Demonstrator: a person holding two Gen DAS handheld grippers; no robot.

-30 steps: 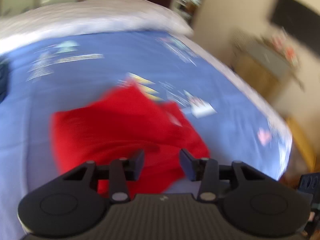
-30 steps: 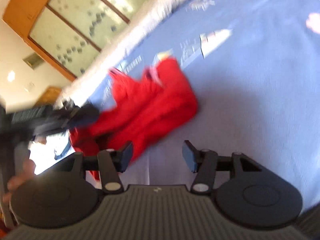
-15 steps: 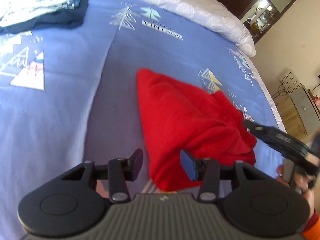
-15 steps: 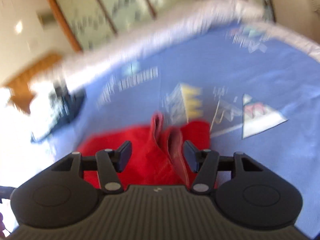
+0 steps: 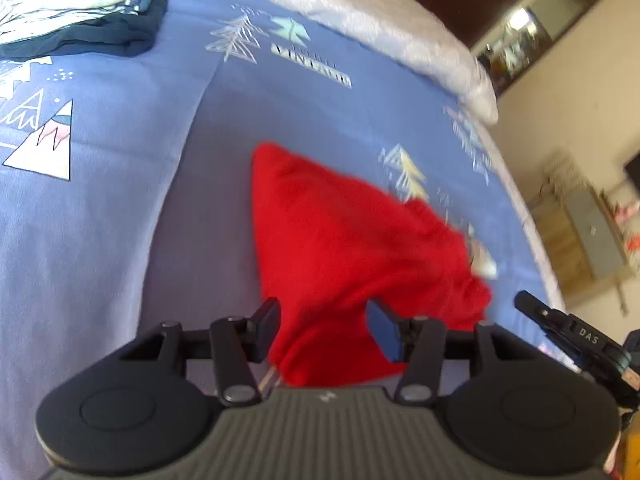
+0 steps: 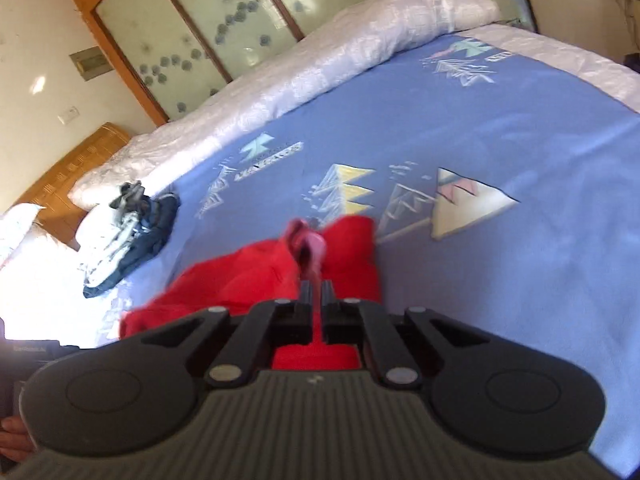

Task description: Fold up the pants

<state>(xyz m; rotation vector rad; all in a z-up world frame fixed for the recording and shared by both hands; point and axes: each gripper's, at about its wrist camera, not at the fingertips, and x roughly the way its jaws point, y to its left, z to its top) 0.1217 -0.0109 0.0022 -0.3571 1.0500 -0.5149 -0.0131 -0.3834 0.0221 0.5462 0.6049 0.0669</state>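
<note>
The red pants point(image 5: 340, 232) lie bunched in a rough triangle on the blue printed bedsheet point(image 5: 120, 200). My left gripper point(image 5: 324, 326) hovers over their near corner. Its jaws are opening, with red cloth between them, and the pads do not press on it. The right gripper point(image 5: 560, 328) shows as a black bar by the pants' right end. In the right wrist view the right gripper point(image 6: 316, 292) is closing, its jaws nearly together on a raised pinkish-red fold of the pants point(image 6: 240, 276).
A stack of folded dark and light clothes point(image 5: 80, 20) sits at the far left of the bed, also the stack point(image 6: 132, 232) in the right view. A white quilt point(image 5: 360, 8) runs along the far edge. A cabinet point(image 5: 592, 224) stands beyond the bed's right side.
The right gripper swung over the pants and narrowed from open to nearly together on a fold. The left gripper swung to the pants' near corner, then held still, its jaws a little wider.
</note>
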